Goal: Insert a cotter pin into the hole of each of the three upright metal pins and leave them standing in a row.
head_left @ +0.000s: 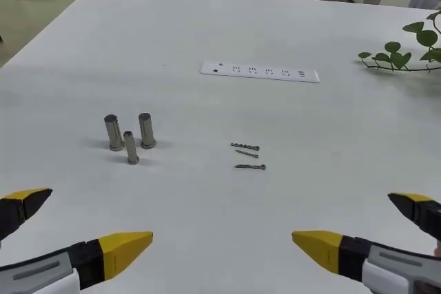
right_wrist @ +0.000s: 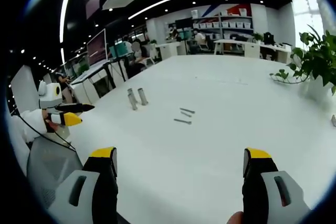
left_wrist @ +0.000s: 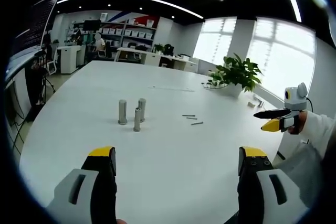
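Three upright metal pins [head_left: 130,135] [left_wrist: 135,113] [right_wrist: 136,97] stand in a tight cluster on the white table, left of centre. Three small cotter pins [head_left: 247,155] [left_wrist: 191,119] [right_wrist: 184,115] lie flat, close together, to the right of them. My left gripper [head_left: 93,217] [left_wrist: 177,155] hovers open near the front edge at the left, its yellow-tipped jaws wide apart and holding nothing. My right gripper [head_left: 344,218] [right_wrist: 178,153] is open and bare too, at the front right. Each gripper appears in the other's view: right gripper [left_wrist: 274,119], left gripper [right_wrist: 70,114].
A white power strip [head_left: 260,71] lies flat farther back on the table [head_left: 207,218]. A green plant [head_left: 406,49] trails in from the right edge. Beyond the far edge of the table are chairs and people's legs.
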A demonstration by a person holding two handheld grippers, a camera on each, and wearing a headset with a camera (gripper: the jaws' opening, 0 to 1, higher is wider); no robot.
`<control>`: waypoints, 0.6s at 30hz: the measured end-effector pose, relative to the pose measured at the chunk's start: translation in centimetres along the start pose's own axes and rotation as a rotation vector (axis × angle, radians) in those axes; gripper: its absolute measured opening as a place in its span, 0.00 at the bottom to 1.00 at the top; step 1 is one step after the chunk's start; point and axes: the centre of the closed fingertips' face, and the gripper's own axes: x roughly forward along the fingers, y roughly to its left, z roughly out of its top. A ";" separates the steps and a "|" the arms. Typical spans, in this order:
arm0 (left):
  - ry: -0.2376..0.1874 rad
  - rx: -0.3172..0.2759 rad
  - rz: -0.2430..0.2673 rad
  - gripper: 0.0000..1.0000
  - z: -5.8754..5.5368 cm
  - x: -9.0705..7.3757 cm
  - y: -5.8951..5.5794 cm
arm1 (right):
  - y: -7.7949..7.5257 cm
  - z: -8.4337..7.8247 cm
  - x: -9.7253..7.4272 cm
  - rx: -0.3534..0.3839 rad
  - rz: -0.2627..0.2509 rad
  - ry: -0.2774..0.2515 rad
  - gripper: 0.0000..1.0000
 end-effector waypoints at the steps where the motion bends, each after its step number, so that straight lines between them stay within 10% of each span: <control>1: 0.000 0.000 0.001 0.97 0.0 0.0 0.0 | 0.0 0.0 0.0 0.000 0.000 0.001 0.98; 18: 0.017 0.006 0.010 0.97 0.2 0.4 0.6 | -0.3 0.4 0.4 0.004 -0.001 0.007 0.98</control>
